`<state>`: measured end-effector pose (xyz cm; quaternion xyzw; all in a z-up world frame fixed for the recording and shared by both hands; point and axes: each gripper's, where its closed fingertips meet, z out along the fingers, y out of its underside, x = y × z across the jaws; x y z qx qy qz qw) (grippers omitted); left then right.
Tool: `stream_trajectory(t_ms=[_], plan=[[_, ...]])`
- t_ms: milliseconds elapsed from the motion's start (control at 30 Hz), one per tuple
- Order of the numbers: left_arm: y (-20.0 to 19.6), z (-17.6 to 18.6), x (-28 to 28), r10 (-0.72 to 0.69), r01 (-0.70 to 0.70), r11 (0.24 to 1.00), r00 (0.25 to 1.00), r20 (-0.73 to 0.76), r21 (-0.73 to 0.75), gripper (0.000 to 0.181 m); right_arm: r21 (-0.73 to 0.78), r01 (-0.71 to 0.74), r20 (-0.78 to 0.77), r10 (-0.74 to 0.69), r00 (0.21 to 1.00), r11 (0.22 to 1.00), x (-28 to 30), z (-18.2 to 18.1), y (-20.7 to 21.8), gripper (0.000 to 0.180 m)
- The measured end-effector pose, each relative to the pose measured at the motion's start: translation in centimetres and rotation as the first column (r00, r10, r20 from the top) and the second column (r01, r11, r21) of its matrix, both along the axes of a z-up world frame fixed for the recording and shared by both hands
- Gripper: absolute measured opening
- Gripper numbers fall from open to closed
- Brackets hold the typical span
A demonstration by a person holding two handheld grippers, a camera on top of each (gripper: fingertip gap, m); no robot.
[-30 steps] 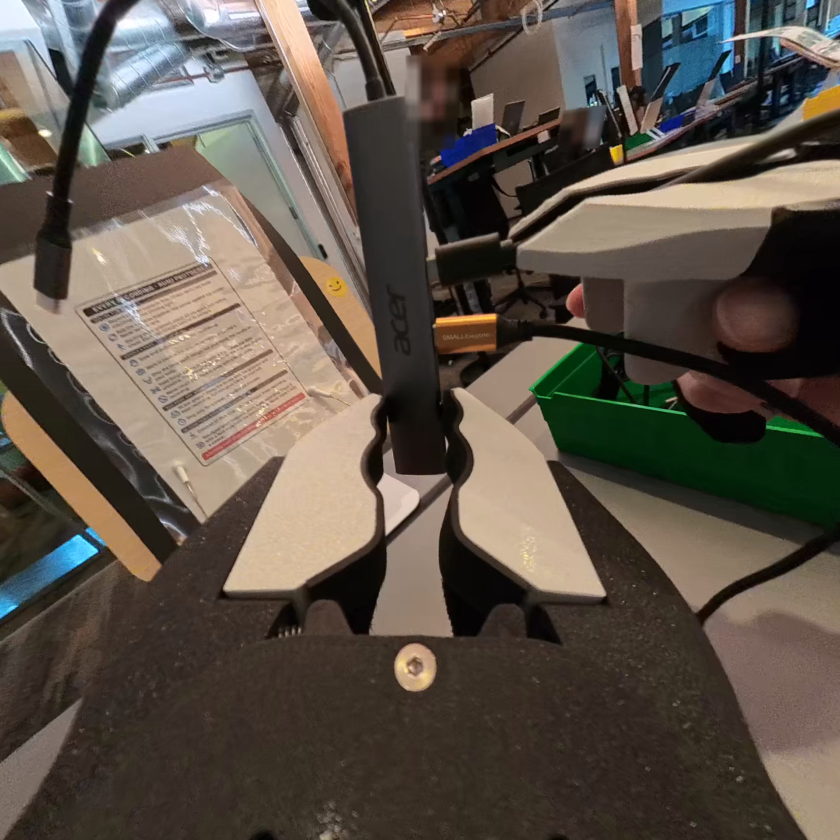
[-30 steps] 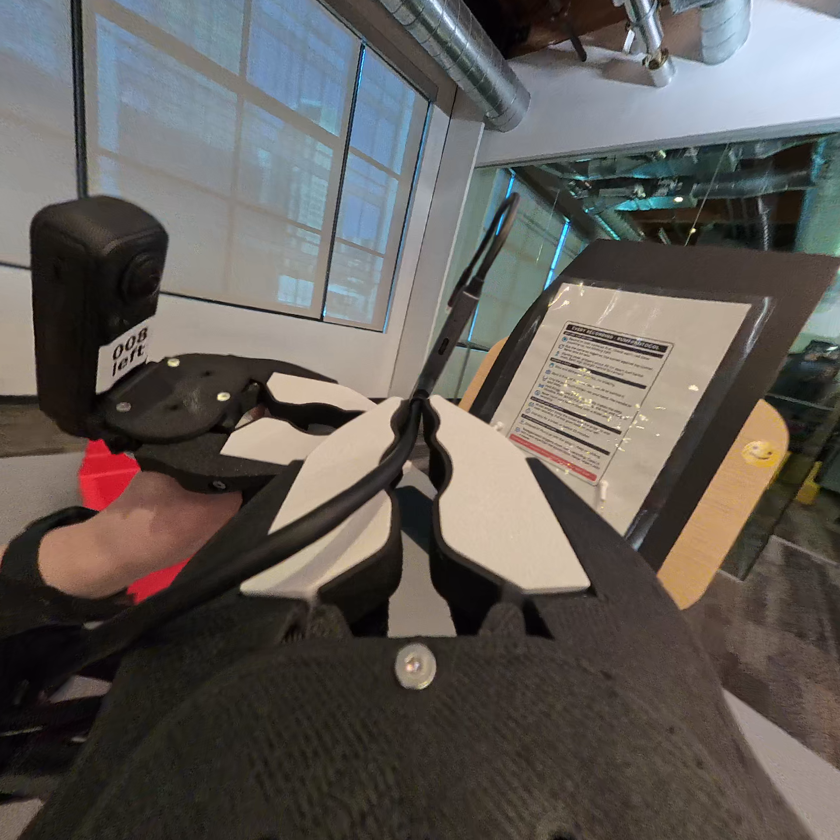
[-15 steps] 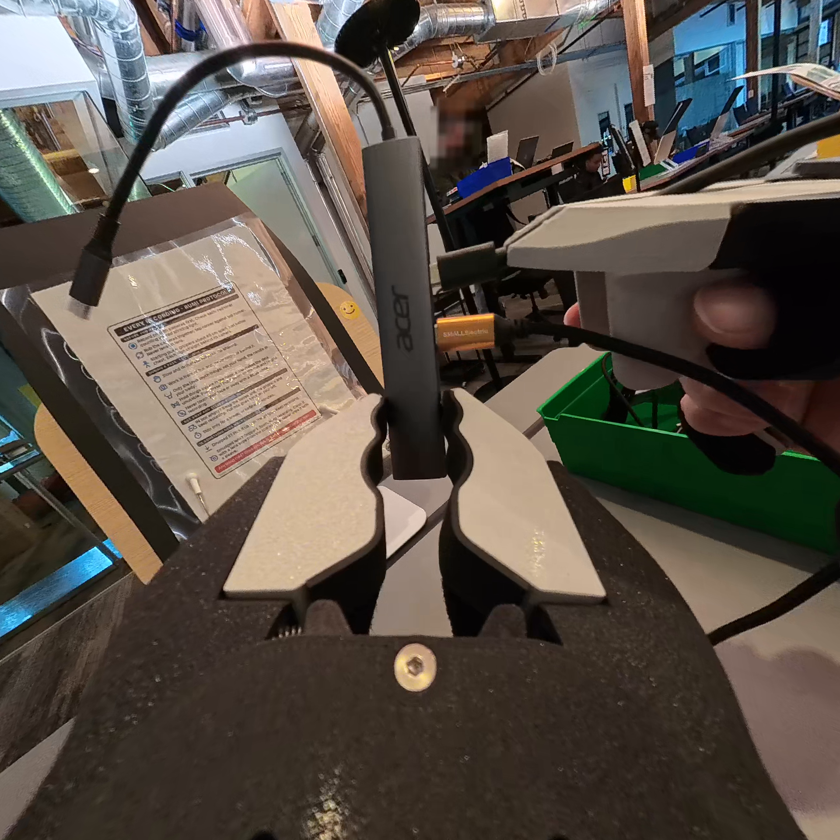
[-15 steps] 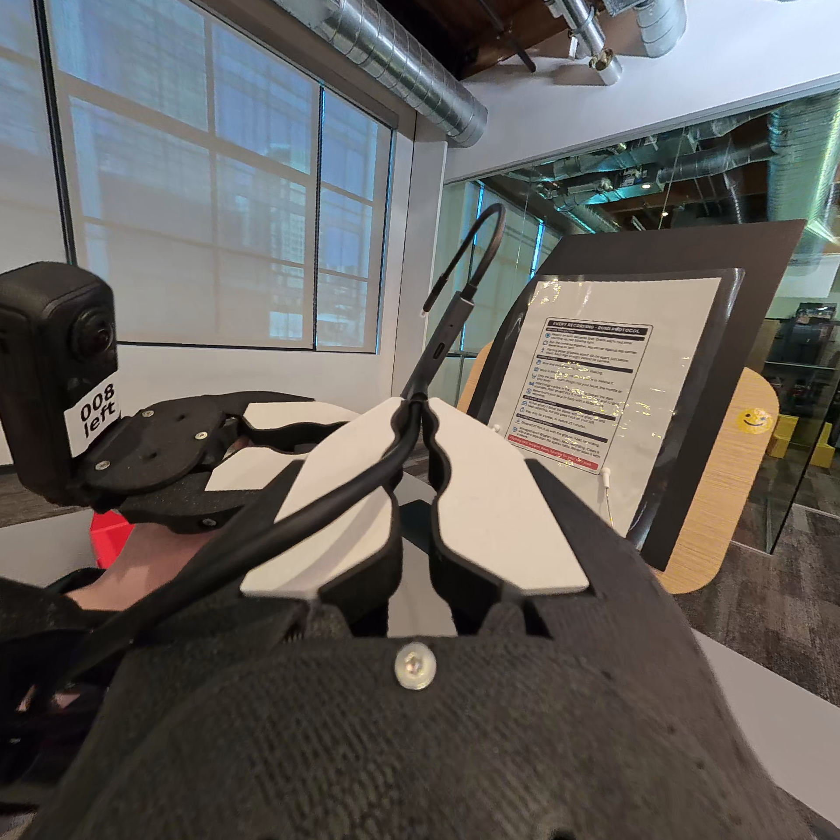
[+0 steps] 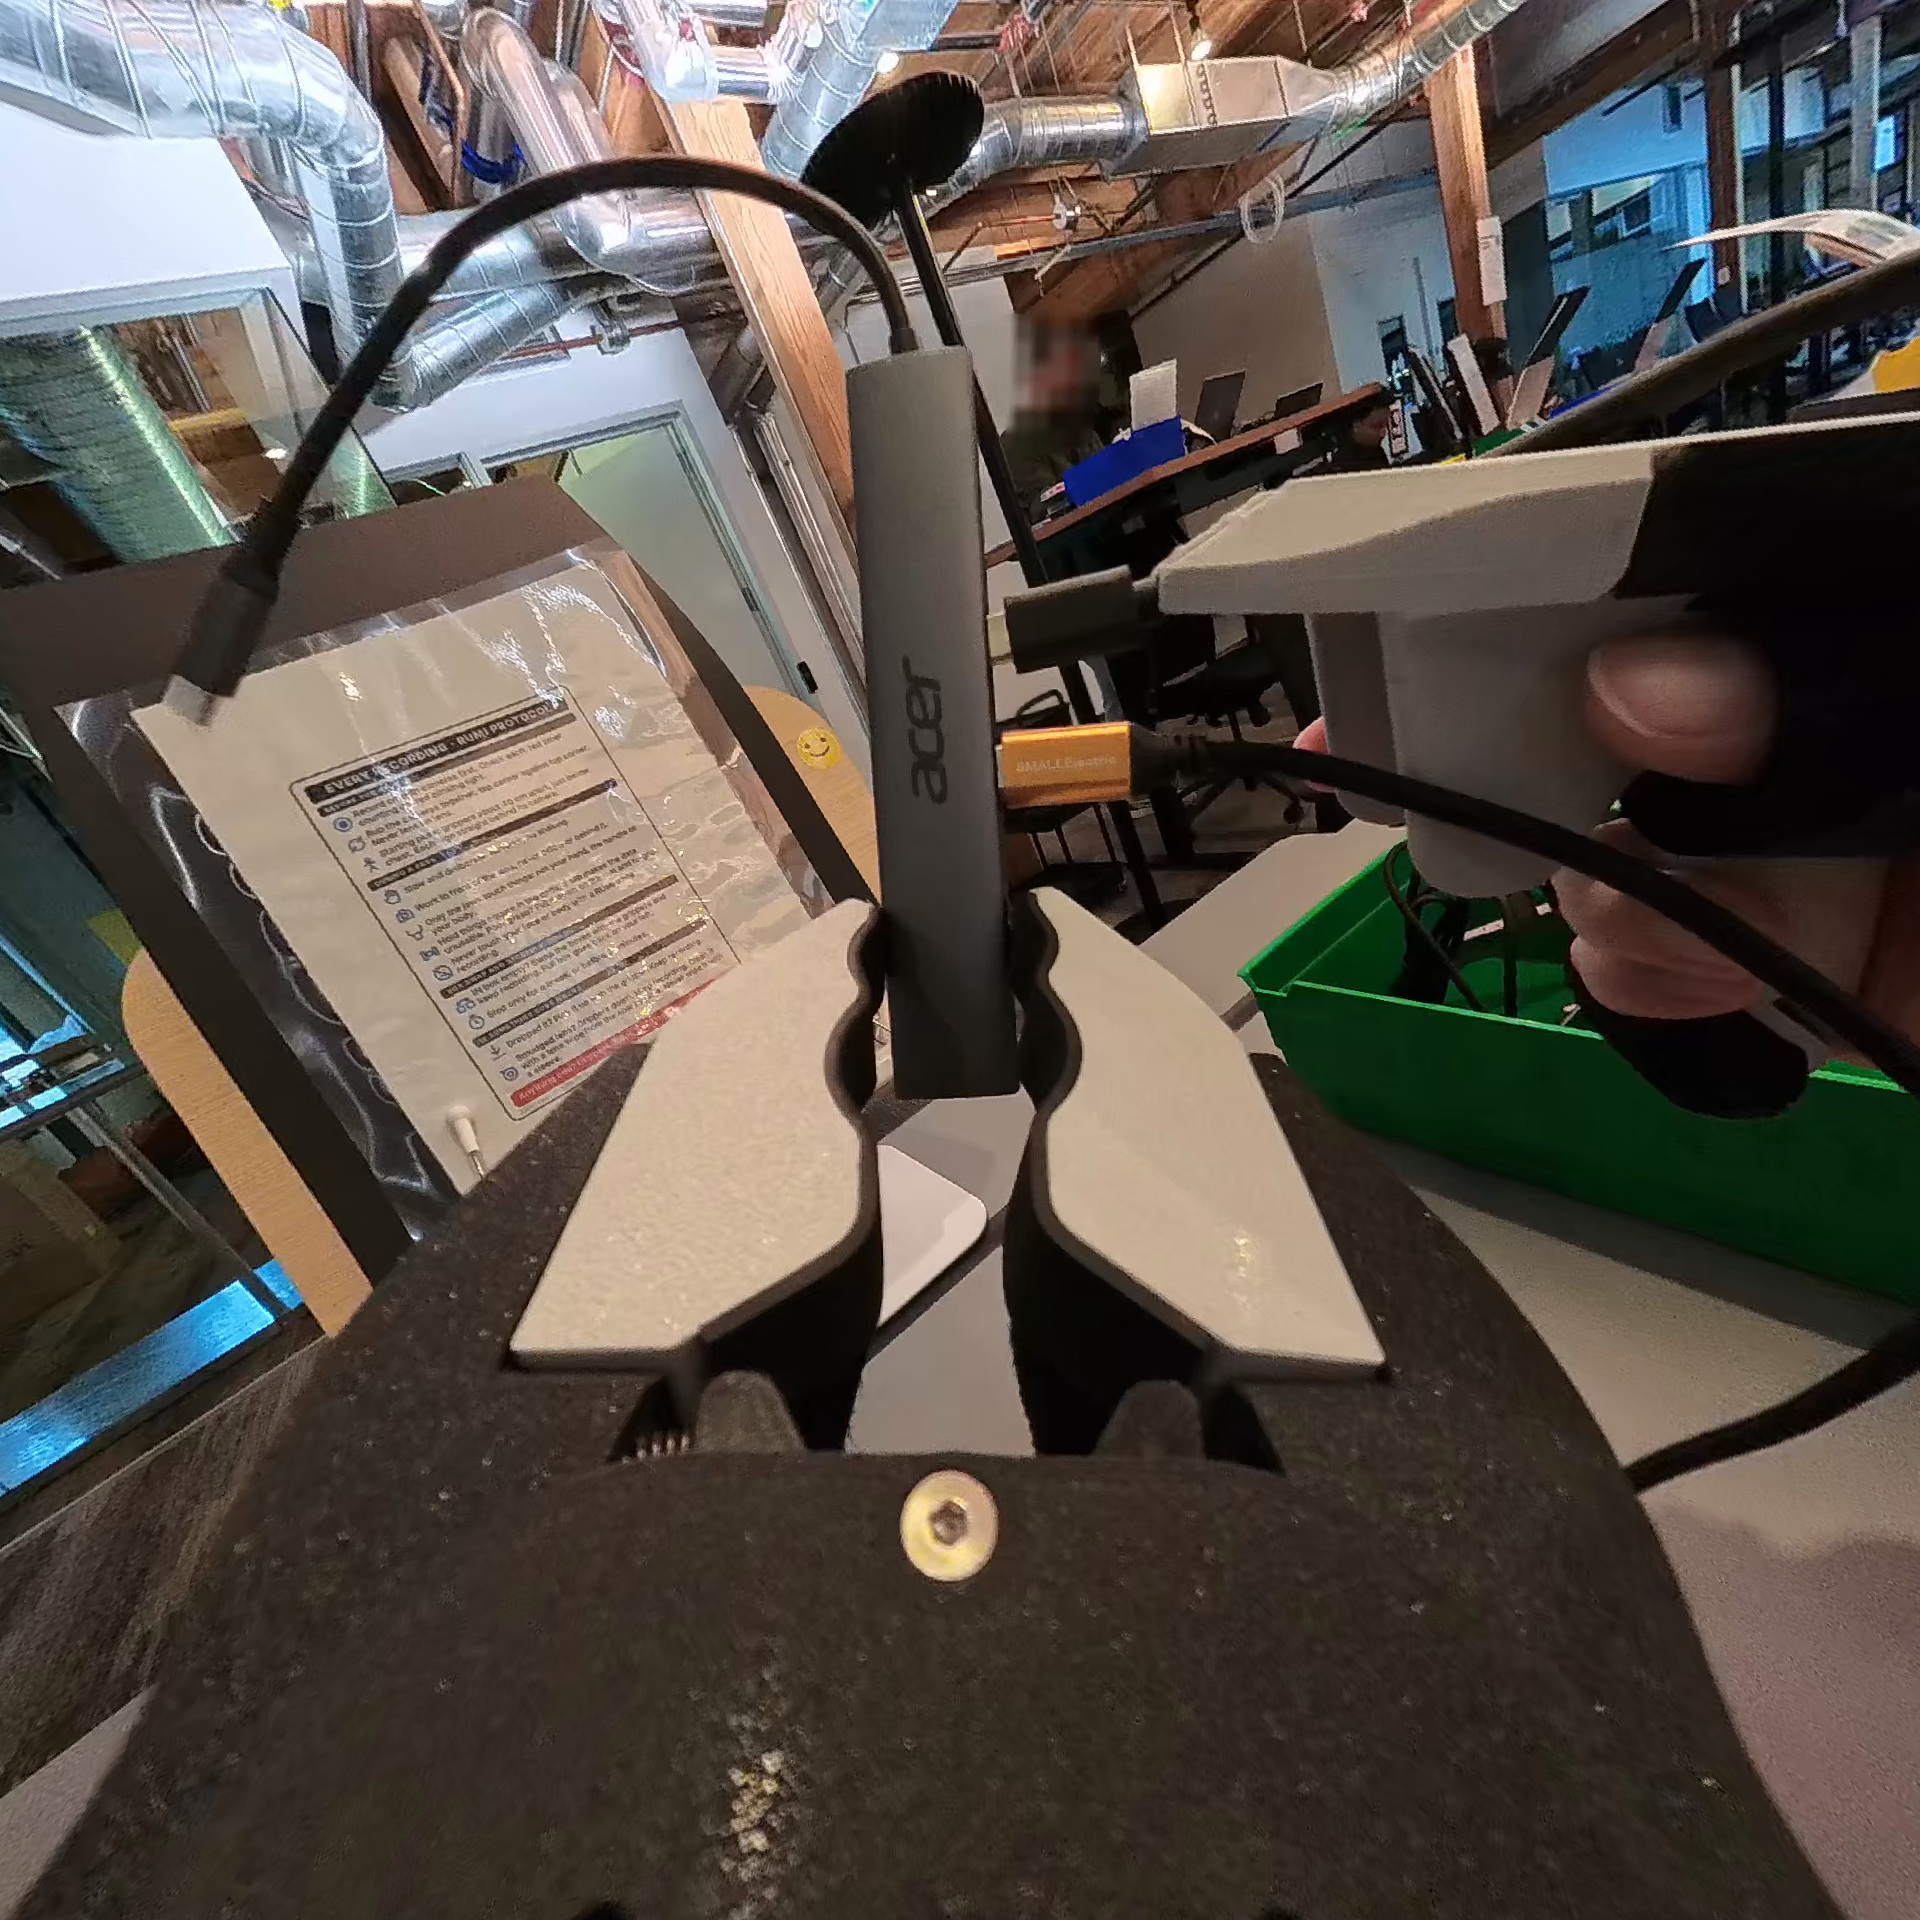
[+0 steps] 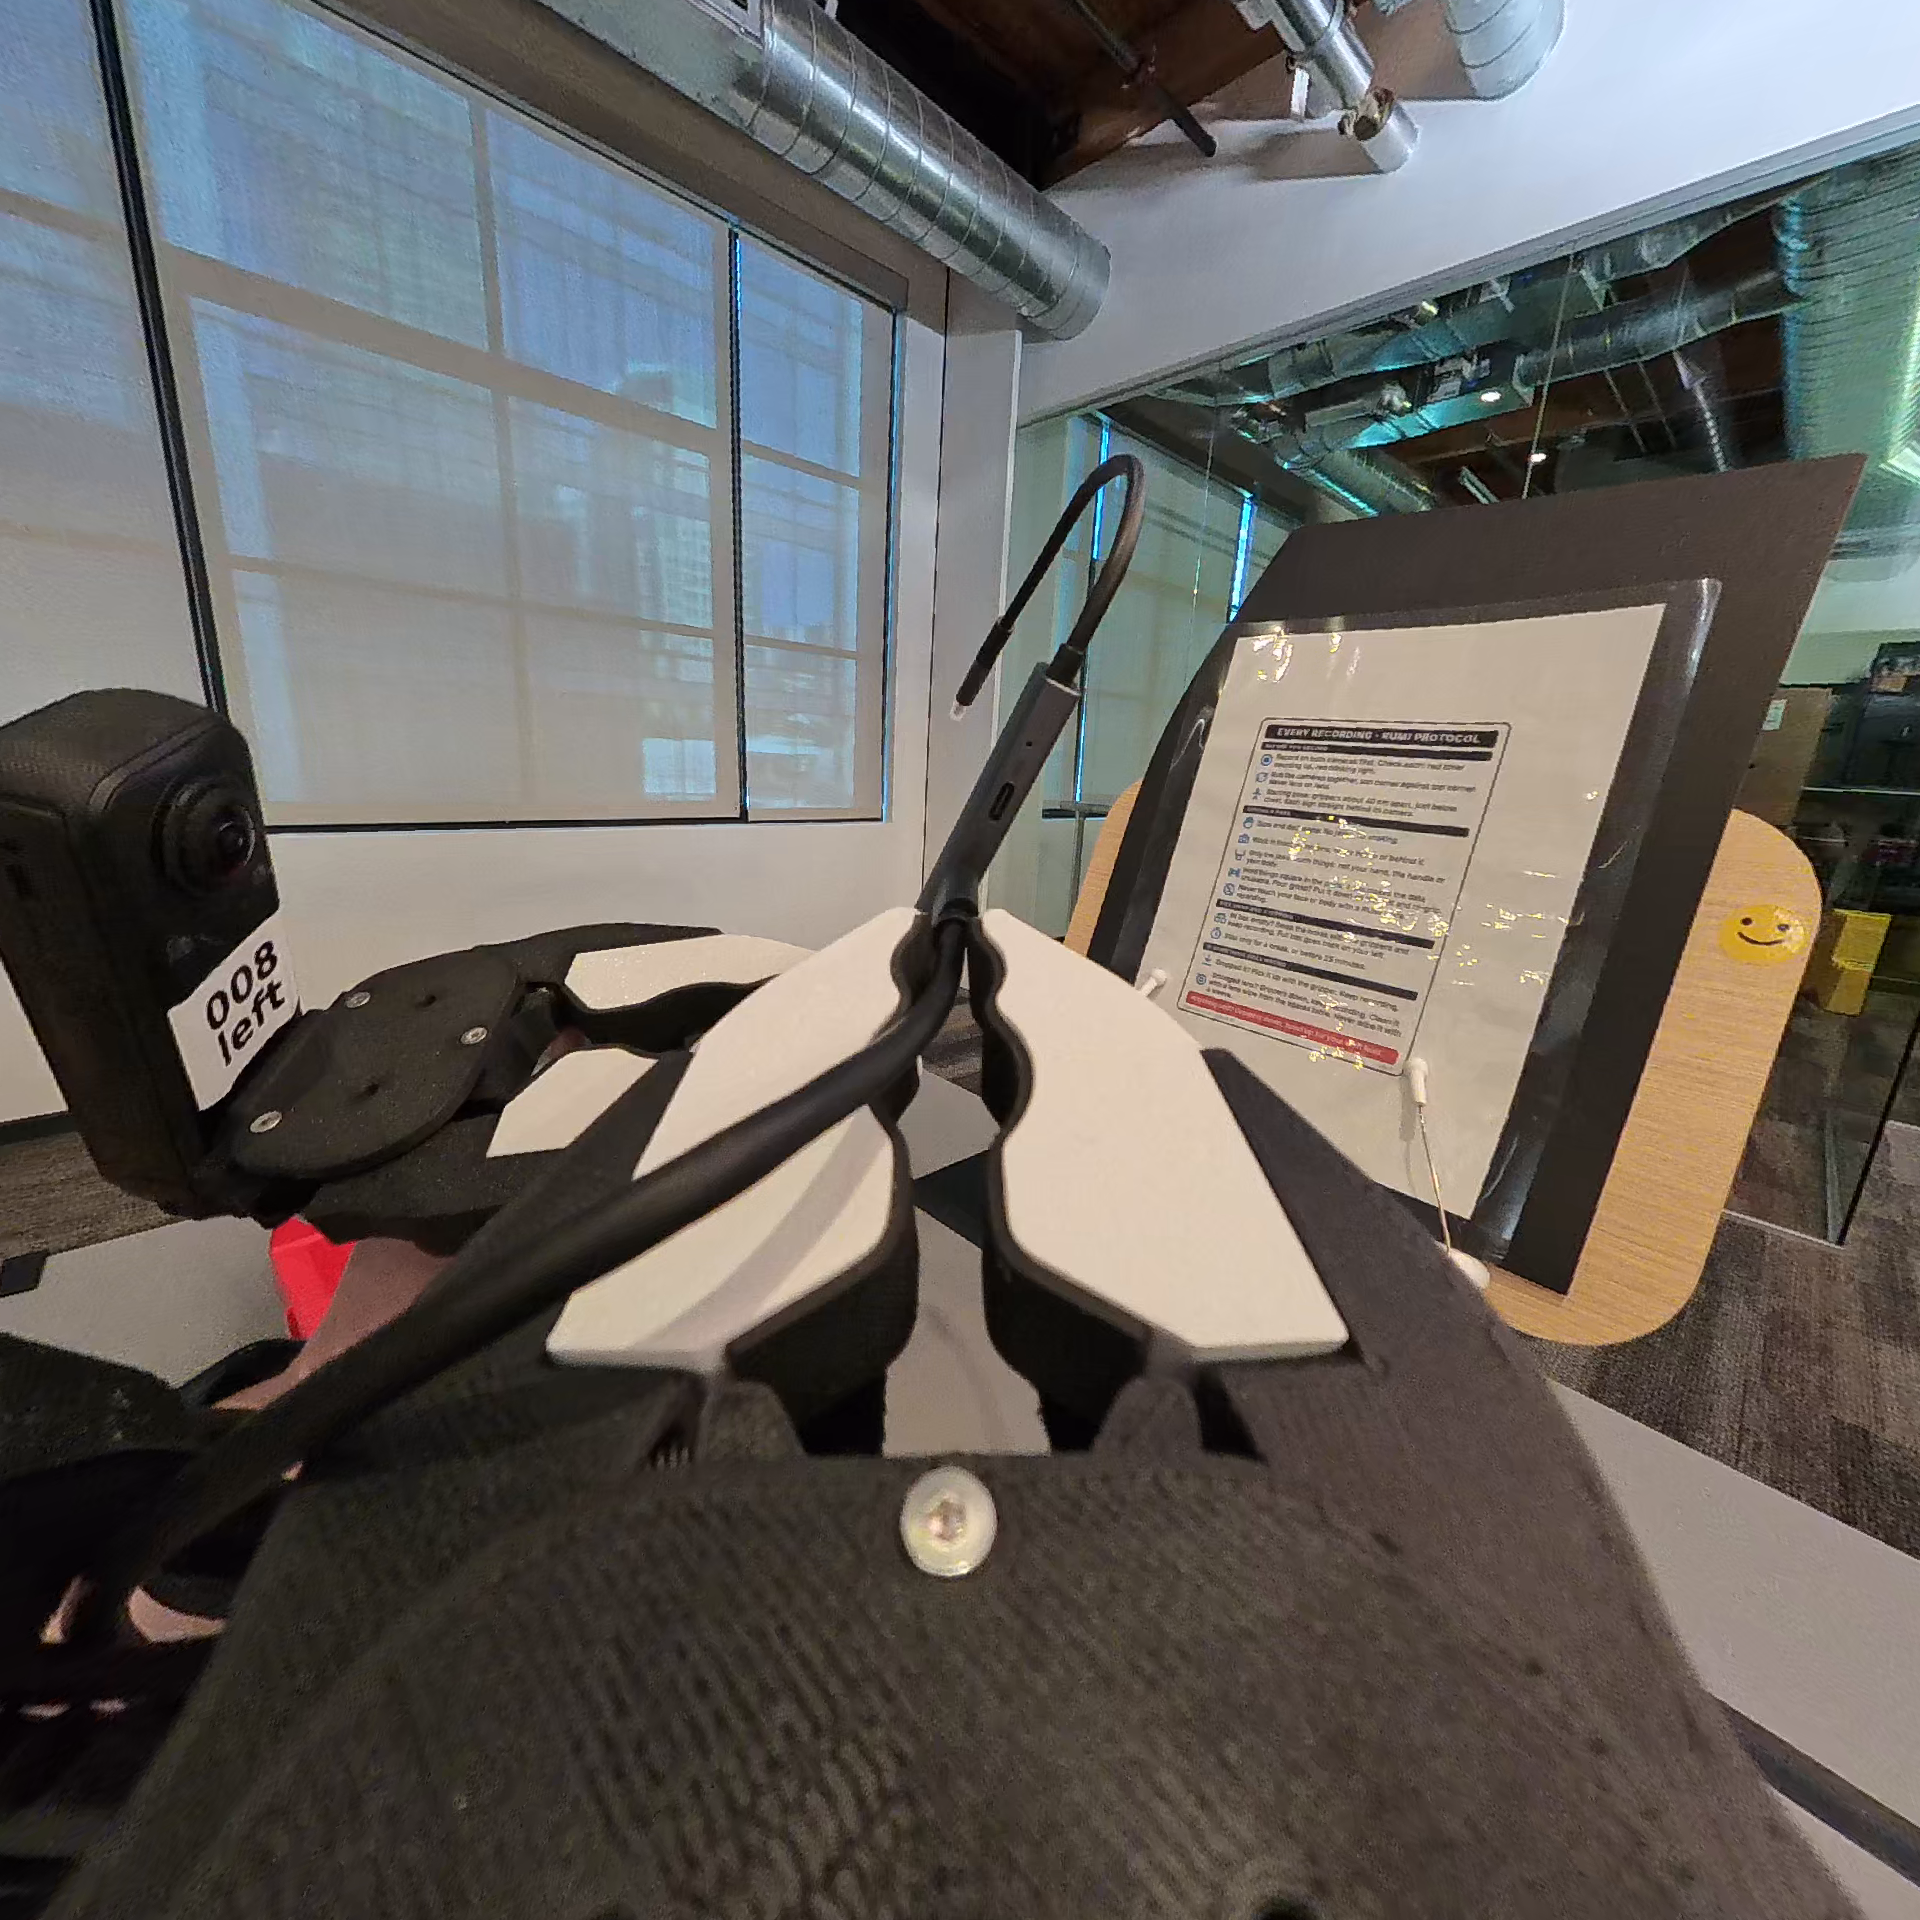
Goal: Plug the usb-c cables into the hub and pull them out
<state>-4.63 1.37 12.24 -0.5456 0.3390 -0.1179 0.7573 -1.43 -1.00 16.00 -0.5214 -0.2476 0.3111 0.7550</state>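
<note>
- Left wrist view: our left claw [image 5: 945, 997] clamps the hub [image 5: 930, 727] upright, steadying its side ports.
- Our right claw [image 5: 1153, 597] pinches the black plug [image 5: 1070, 621], just off the hub, above the seated orange plug [image 5: 1062, 766].

Green bin [image 5: 1558, 1101] right; laminated sheet [image 6: 1382, 904] on black board [image 6: 1704, 582]

hub [image 5: 940, 748]: lower end hid between the fingers | black plug [image 5: 1070, 620]: rear hid inside other gripper, tip gap to hub unclear | orange-plug cable [image 5: 1558, 842]: ran off right edge | green bin [image 5: 1558, 1132]: cut by right edge
</note>
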Motion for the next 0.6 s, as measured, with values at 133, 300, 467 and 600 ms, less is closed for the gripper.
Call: stream_trajectory(t_ms=[133, 300, 467, 600], plan=[[-0.16, 0.18, -0.03, 0.006, -0.006, 1.0, 1.0, 0.01, 0.016, 0.022, -0.009, -0.001, -0.009, 0.001, 1.0, 1.0, 0.01, 0.09, -0.1, 0.007], [-0.38, 0.42, -0.02, 0.003, -0.004, 1.0, 1.0, 0.022, 0.03, 0.022, -0.003, -0.032, -0.024, 0.032, 0.999, 0.999, -0.09, 0.32, -0.36, 0.015], [-0.44, 0.42, 0.07, 0.002, -0.003, 1.0, 1.0, 0.026, 0.031, 0.022, -0.014, -0.088, -0.046, 0.087, 0.995, 0.996, -0.39, 0.4, -0.69, 0.014], [-0.48, 0.43, 0.11, 0.007, -0.008, 0.999, 1.0, 0.026, 0.038, 0.022, -0.031, -0.085, -0.049, 0.083, 0.995, 0.996, -0.37, 0.29, -0.56, 0.011]])
